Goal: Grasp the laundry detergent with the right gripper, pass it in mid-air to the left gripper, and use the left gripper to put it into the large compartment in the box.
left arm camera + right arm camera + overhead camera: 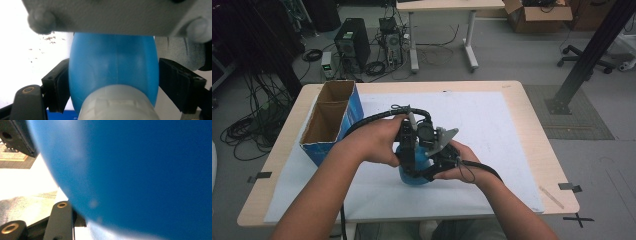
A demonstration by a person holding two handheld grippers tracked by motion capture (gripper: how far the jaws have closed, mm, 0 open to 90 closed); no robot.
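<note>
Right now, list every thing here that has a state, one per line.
Blue bottle: white cap on, held between both claws.
Left claw: its jaws flank the bottle near the cap.
Right claw: shut on the bottle's body.
Cardboard box: open top, nothing visible inside.

This is a lab or technical workroom rather than a home. The grey floor (512, 55) is bare, and tangles of black cables (247, 125) lie loose across it at the left. Two desktop computer towers (353, 44) stand directly on the floor with wires running between them. A light wooden surface (517, 95) is covered with a white sheet (492, 130) and carries an open blue cardboard box (332, 120). Black tape marks (579, 219) sit at the near corners. Behind stands another pale desk on white legs (471, 40), an open cardboard carton (539, 15), the base of an office chair (584, 62) and a slanting black metal strut (592, 50)
</note>
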